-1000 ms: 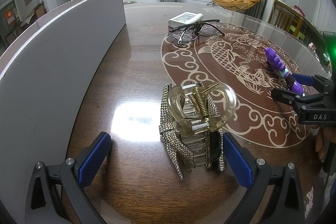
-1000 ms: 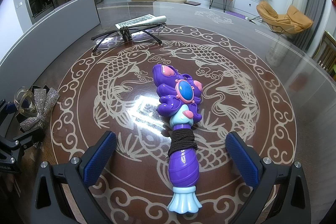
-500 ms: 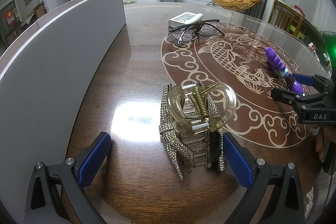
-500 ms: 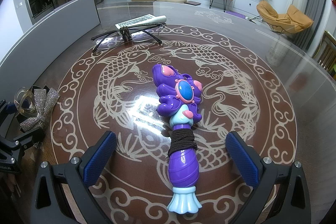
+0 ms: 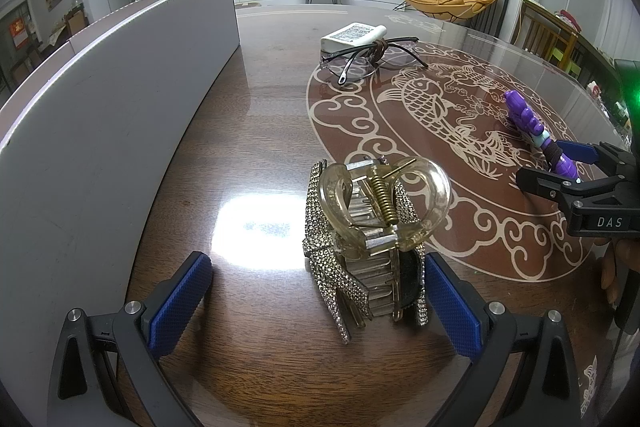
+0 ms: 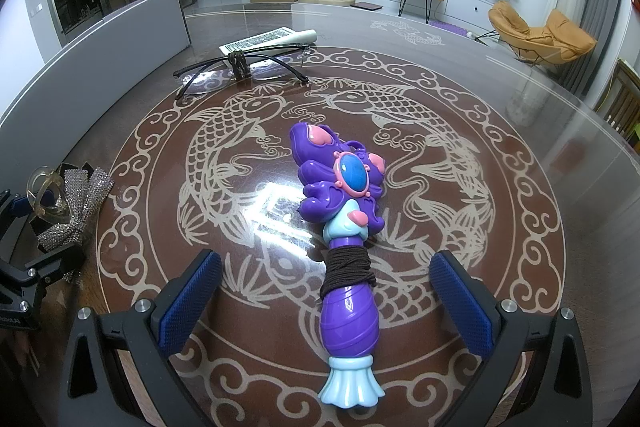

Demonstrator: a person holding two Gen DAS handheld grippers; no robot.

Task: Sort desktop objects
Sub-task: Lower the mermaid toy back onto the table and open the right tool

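My left tongs [image 5: 318, 291] stand wide open and hold nothing. The hair clip [image 5: 370, 227] sits on the desk [image 5: 264, 107] between the two blue pads, though not centred: it crowds the pad on the right side of the view, which looks to be touching or just beside the clip's dark lower edge, while the other pad stands well apart from it. The clip stands on its teeth with its spring and clear handles up, and its long side runs away from me, along the line of the fingers. So a plain close should catch it across its narrow width, but I judge I ought to shift a little toward the right first, or the near pad will push it before the far one arrives.

My right tongs [image 6: 326, 297] are just as wide open and also empty. The purple toy wand [image 6: 346, 247] lies flat on the fish pattern, straight ahead and between the pads. Its long axis points away from me, pale blue tail nearest, flower head farthest, and a dark hair band [image 6: 347, 269] is wound round the neck about level with the pads. The handle is close to centred, so closing here would pinch across it.

Each hand is nearer its own thing. The glasses [image 6: 240, 73] and a white packet [image 6: 268, 39] lie farther off, near the grey board [image 5: 108, 123].
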